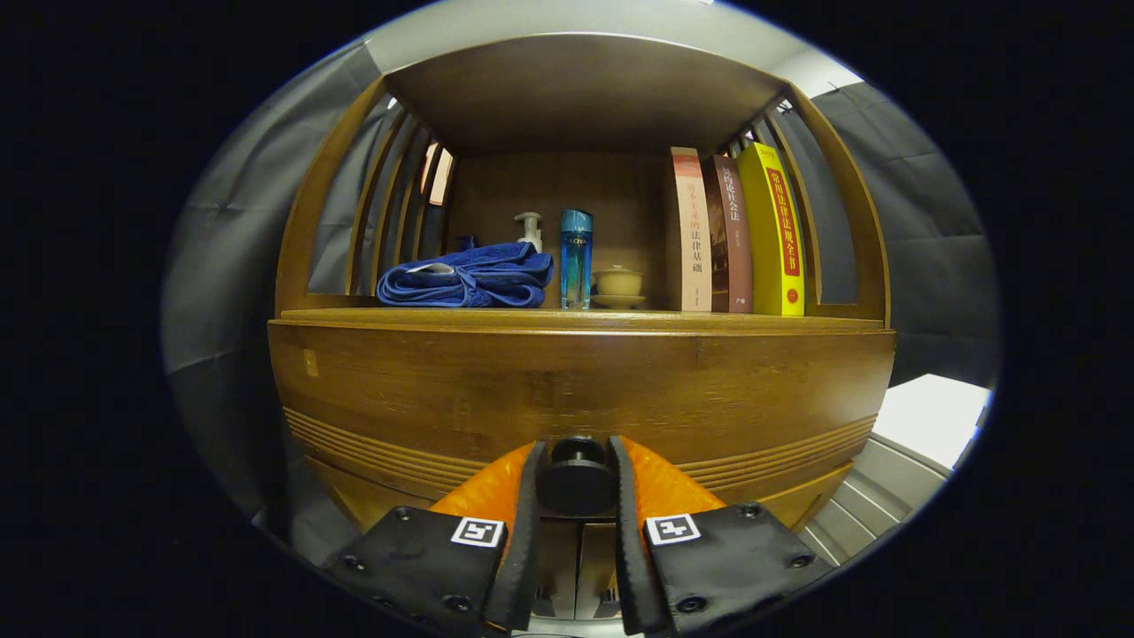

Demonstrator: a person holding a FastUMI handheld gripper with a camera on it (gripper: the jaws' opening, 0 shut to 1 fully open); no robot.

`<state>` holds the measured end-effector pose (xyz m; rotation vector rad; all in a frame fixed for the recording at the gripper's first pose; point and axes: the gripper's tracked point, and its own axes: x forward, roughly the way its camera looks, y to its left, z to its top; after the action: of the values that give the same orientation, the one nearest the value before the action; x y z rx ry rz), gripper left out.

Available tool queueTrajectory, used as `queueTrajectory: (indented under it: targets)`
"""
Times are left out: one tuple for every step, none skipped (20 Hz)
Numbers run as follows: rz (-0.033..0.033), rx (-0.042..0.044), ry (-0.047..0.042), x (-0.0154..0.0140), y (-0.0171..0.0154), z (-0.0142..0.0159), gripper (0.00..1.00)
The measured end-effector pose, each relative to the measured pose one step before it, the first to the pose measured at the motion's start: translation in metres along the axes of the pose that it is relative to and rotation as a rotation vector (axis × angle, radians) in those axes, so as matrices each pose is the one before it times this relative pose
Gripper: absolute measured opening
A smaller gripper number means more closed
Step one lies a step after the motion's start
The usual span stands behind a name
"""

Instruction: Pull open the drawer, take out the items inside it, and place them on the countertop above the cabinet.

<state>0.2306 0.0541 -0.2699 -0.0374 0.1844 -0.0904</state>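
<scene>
Nearest the camera, the tool (578, 483) has its two fingers closed around a round dark knob (578, 481) on the drawer front (567, 390), one finger pressing on each side of it. That drawer front is a wide wooden panel with grooved lines along its lower part, and it sits flush in the cabinet, not pulled out. Above it runs the worktop (372, 315), roofed by a wooden shelf. On it, from left to right, lie a folded blue towel (465, 279), a white pump bottle (530, 229) behind it, a tall blue bottle (576, 259), a small lidded cup (618, 285) on a saucer, and three upright books (731, 235).
</scene>
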Motion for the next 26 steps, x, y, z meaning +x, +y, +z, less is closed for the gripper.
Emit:
queueTrajectory:
  targets:
    - [-0.00274,0.00551,-0.00194,0.00215,-0.00022,0.00178,0.44]
    - [-0.00157,0.00402,-0.00462,0.00146,0.00042,0.00127,0.44]
    - [0.00277,-0.00286,-0.0019,0.00151,0.0007,0.00082,0.43]
    - [0.00058,-0.00668,-0.0025,0.00099,-0.00009,0.0018,0.42]
    - [-0.00083,-0.00759,-0.00358,0.00155,-0.00094,0.00047,0.41]
    - [0.00002,0.00274,-0.00144,0.00092,0.00007,0.00179,0.4]
    - [-0.00141,0.00766,0.00008,0.00049,-0.0004,0.00092,0.39]
    - [-0.00069,0.00333,-0.00341,-0.00035,-0.0005,0.00103,0.4]
    - [-0.00024,0.00129,-0.00607,-0.00041,-0.00029,0.0017,0.4]
    - [-0.00052,-0.00367,-0.0037,-0.00204,0.00054,0.0005,0.4]
    - [-0.0015,-0.00605,-0.00292,-0.00237,-0.00016,0.00031,0.39]
    - [-0.0004,-0.00302,-0.00358,-0.00527,-0.00048,0.00079,0.39]
    - [0.00012,0.00545,-0.00242,-0.00456,-0.0002,0.00054,0.39]
    - [-0.00028,0.0063,-0.00135,-0.00532,0.00045,0.00005,0.39]
    - [-0.00113,0.00104,-0.0001,-0.00586,-0.00044,0.00032,0.39]
    - [0.00006,-0.002,0.00191,-0.00555,0.00025,-0.00008,0.39]
    - [-0.00065,0.00157,0.00192,-0.00688,-0.00061,0.00033,0.39]
    - [-0.00009,0.0045,0.00372,-0.00544,0.00002,0.00037,0.39]
    - [0.0015,0.00598,0.00174,-0.00494,0.0005,-0.00047,0.39]
    - [0.00378,0.00547,0.00208,-0.00559,-0.00023,0.00005,0.39]
    - [0.00331,0.00287,-0.00039,-0.00442,0.00042,0.00083,0.39]
    - [0.00189,-0.00287,0.00189,-0.00338,-0.00005,-0.00103,0.39]
    - [0.0,-0.00172,0.00203,-0.00374,-0.00007,-0.00004,0.39]
    - [-0.00047,0.002,0.00074,-0.00447,0.00057,0.00046,0.39]
    - [0.00064,0.00477,0.00454,-0.00527,-0.00027,-0.00062,0.39]
    - [0.00161,0.00492,0.00298,-0.00445,0.00012,0.00001,0.39]
